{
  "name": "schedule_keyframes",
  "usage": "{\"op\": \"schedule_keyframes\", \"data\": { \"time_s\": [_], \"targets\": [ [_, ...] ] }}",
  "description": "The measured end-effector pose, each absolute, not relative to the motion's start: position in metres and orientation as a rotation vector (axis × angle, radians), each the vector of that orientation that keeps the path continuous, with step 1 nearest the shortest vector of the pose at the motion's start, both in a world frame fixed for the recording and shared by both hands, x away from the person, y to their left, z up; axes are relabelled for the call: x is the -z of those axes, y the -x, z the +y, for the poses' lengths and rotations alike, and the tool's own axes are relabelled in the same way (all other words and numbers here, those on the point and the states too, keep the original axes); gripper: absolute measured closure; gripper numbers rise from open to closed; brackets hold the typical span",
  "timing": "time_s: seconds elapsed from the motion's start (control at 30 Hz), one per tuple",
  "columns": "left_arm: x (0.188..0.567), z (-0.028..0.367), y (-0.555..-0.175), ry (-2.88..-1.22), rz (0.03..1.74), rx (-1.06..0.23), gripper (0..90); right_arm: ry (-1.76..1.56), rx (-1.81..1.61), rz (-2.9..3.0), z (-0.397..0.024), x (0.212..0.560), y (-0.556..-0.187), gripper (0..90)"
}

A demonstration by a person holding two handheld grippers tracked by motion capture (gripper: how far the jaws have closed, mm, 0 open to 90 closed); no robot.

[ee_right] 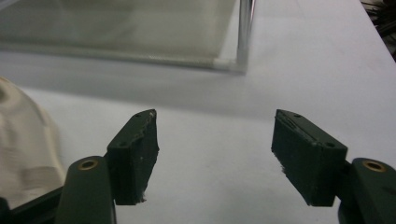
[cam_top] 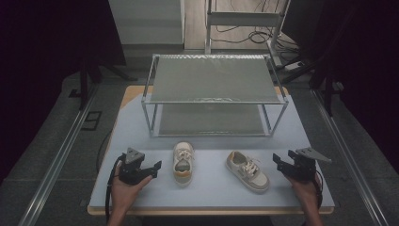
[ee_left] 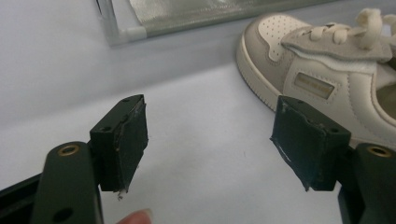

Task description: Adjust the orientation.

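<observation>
table [cam_top: 211, 188]: pale blue top | rack [cam_top: 214, 80] | dark room

High view looks down on table [cam_top: 211, 188]; gripper views sit low, facing rack [cam_top: 214, 96].

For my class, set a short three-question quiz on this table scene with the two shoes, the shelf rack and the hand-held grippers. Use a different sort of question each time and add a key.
1. True or false: the left shoe stands on the rack's lower shelf.
2. Multiple choice: the left gripper is A) shut on a shoe, B) open beside the left shoe, C) resting on the rack.
3. Fill in: the right shoe lies on the ____, between the left shoe and the right gripper.

Key: 1 false, both shoes lie on the table in front of the rack; 2 B; 3 table.
</observation>
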State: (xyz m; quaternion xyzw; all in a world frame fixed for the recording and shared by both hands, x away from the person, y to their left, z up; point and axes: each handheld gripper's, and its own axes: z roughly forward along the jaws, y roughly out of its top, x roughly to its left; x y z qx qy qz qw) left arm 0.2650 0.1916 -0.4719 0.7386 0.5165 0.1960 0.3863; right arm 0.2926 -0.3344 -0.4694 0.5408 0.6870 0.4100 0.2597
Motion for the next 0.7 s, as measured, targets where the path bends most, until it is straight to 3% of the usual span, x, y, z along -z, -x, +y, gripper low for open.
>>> {"op": "schedule_keyframes", "data": {
  "time_s": [0.1, 0.13, 0.27, 0.53, 0.7],
  "targets": [
    [0.472, 0.191, -0.264, -1.873, 1.307, -0.499, 27.9, -1.446, -1.138, 1.877, -0.333, 0.466, -0.290, 39.2],
    [0.471, 0.190, -0.264, -1.879, 1.309, -0.495, 28.4, -1.412, -1.158, 1.890, -0.331, 0.463, -0.287, 45.5],
    [0.470, 0.185, -0.262, -1.895, 1.295, -0.458, 31.7, -1.363, -1.208, 1.926, -0.325, 0.455, -0.282, 52.3],
    [0.468, 0.179, -0.259, -1.934, 1.272, -0.434, 33.0, -1.145, -1.362, 2.054, -0.282, 0.430, -0.263, 79.1],
    [0.471, 0.176, -0.259, -1.959, 1.271, -0.416, 33.5, -1.076, -1.378, 2.122, -0.260, 0.429, -0.260, 85.1]
  ]
}}
